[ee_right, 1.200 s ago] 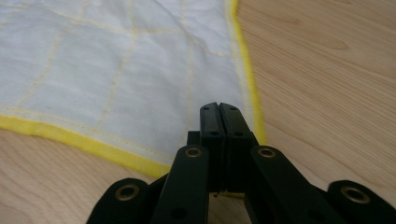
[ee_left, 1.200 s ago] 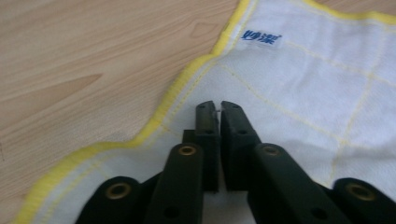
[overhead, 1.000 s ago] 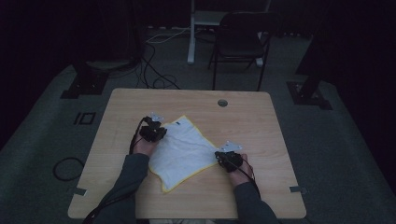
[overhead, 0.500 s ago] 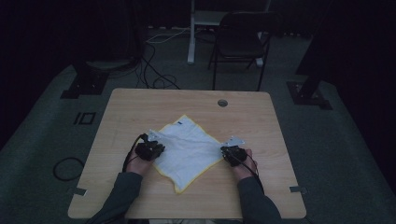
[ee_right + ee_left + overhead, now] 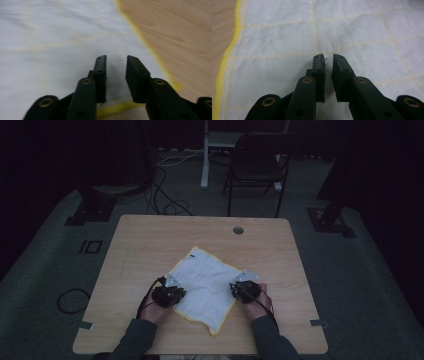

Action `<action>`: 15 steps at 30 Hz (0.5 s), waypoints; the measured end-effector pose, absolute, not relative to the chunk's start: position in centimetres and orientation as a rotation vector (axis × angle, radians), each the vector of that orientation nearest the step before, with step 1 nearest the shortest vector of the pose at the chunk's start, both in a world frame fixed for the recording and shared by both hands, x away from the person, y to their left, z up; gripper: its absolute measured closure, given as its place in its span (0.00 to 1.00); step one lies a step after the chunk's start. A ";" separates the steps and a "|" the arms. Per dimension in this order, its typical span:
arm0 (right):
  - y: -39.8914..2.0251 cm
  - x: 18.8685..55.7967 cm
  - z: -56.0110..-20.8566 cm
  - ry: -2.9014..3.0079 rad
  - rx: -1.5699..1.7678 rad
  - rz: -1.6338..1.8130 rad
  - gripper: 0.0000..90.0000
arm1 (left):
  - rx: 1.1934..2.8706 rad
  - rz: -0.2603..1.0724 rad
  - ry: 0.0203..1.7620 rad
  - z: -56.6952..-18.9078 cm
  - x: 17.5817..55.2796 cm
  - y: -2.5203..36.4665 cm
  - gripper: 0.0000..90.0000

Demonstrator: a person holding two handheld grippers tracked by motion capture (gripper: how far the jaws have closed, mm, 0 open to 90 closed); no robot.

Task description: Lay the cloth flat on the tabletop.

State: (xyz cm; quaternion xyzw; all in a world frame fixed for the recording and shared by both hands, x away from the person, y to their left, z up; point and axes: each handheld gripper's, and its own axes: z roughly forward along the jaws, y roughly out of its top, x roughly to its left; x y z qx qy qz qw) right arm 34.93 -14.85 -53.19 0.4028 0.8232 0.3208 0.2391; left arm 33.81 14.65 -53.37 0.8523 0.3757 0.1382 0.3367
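Note:
A white cloth (image 5: 205, 280) with a yellow hem and thin yellow grid lines lies flat on the wooden table (image 5: 150, 240), one corner pointing away from me. My left gripper (image 5: 172, 292) rests over the cloth's left side. In the left gripper view the gripper (image 5: 328, 58) shows a narrow gap, with the cloth (image 5: 287, 37) beneath the jaws and nothing clamped. My right gripper (image 5: 243, 289) is at the cloth's right corner. Its jaws (image 5: 116, 58) have just been opening and hover over the cloth (image 5: 50, 37) near the hem, holding nothing.
A round cable hole (image 5: 238, 230) sits near the table's far edge. Behind the table stand a dark chair (image 5: 257, 167) and a white post (image 5: 205, 155). Cables (image 5: 165, 200) trail on the floor, and stand bases (image 5: 90, 210) sit at both sides.
My left gripper has come down along the cloth's left edge toward me. The right gripper stayed at the right corner and its jaws parted. The cloth now lies flatter, with its near corner farther right.

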 end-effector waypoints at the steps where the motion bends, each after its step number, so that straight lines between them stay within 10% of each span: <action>1: -14.8 34.9 -53.2 2.254 1.103 0.878 0.75 | 2.231 0.352 0.964 -53.4 33.6 14.3 0.90; 15: -15.2 32.4 -53.9 2.352 1.139 0.945 0.65 | 2.164 0.375 0.912 -52.5 33.7 12.0 0.86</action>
